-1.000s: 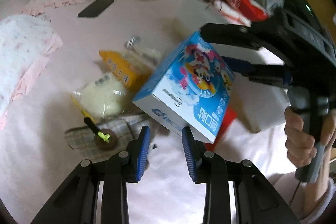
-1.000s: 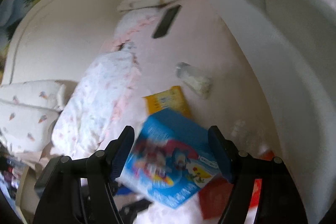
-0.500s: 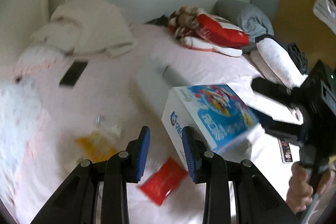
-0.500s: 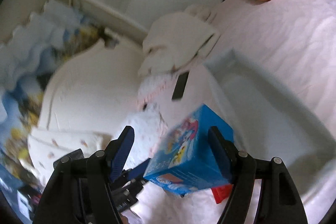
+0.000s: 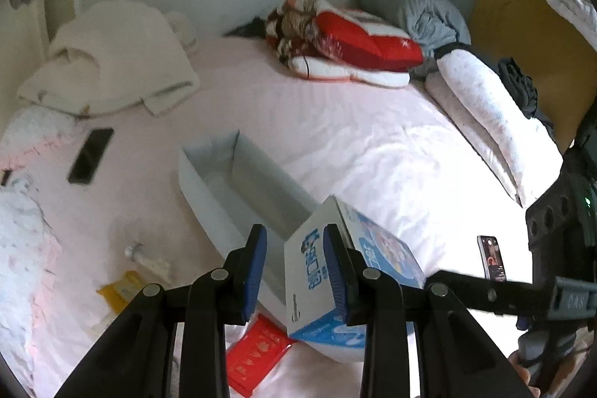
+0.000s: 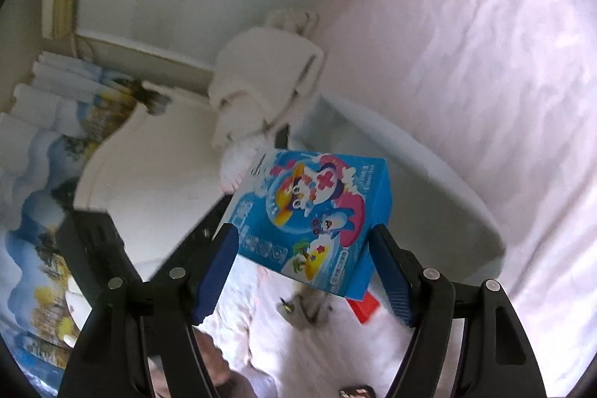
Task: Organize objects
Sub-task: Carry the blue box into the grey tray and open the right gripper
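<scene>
Entry: both wrist views.

Right gripper (image 6: 302,234): clenched on the blue and white cardboard box with cartoon figures (image 6: 317,204). One blue pad lies on each narrow side of the box. Printed face is turned to the right wrist camera. The box is tilted and is clear of the bed.

Left gripper (image 5: 294,237): my jaws are drawn in to their narrow gap, with nothing between the blue pads. The same box (image 5: 384,260) sits just beyond my right finger, which partly hides it. One black finger of the right gripper reaches in to it from the right edge of the left wrist view.

Box position: held in the air at the near end of the long pale grey open bin (image 5: 209,174). The bin lies on the pale pink bed sheet (image 5: 335,137), and the part of its inside that I can see holds nothing. I cannot tell whether the box hangs over the bin's mouth or just beside its near wall.

On the sheet:
- A flat red packet (image 5: 257,357) lies below the box, near the bin's near end.
- A yellow packet (image 5: 119,290) and a small clear bottle with a silver cap (image 5: 145,256) lie left of the bin, close together.
- A black phone (image 5: 89,155) lies face down, farther left.
- A second phone with a lit screen (image 5: 492,258) lies to the right.

At the far side of the bed are a folded cream blanket (image 5: 108,62) and a red and white bundle (image 5: 347,43).
</scene>
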Action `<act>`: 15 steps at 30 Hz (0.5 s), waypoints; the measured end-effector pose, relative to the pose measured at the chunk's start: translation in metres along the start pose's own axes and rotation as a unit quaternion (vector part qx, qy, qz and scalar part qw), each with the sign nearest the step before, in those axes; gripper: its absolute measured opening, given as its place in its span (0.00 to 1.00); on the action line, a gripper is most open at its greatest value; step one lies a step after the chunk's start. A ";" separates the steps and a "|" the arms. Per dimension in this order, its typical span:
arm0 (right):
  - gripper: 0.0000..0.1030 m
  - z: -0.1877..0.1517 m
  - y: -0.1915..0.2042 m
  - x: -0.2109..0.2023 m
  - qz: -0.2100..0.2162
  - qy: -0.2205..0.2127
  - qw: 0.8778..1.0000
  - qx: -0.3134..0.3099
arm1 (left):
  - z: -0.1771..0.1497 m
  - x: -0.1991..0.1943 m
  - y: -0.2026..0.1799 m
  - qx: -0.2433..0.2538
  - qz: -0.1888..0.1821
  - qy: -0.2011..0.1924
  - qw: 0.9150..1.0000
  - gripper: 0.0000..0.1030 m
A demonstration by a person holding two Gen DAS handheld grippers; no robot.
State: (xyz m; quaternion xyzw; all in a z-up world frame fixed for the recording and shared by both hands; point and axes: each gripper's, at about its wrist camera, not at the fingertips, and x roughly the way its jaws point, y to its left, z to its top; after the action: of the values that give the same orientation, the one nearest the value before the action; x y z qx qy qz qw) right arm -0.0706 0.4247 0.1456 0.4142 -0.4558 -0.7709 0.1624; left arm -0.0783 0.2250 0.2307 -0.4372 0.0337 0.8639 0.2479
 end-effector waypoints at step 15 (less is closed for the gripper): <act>0.59 -0.004 -0.011 0.006 -0.019 0.029 0.999 -0.013 | -0.005 0.063 0.003 -0.013 -0.035 0.072 0.997 0.29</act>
State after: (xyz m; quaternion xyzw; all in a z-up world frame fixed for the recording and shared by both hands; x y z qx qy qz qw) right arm -0.0698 0.4244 0.1326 0.4427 -0.4330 -0.7675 0.1661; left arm -0.1070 0.2461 0.1788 -0.5020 0.0246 0.8217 0.2687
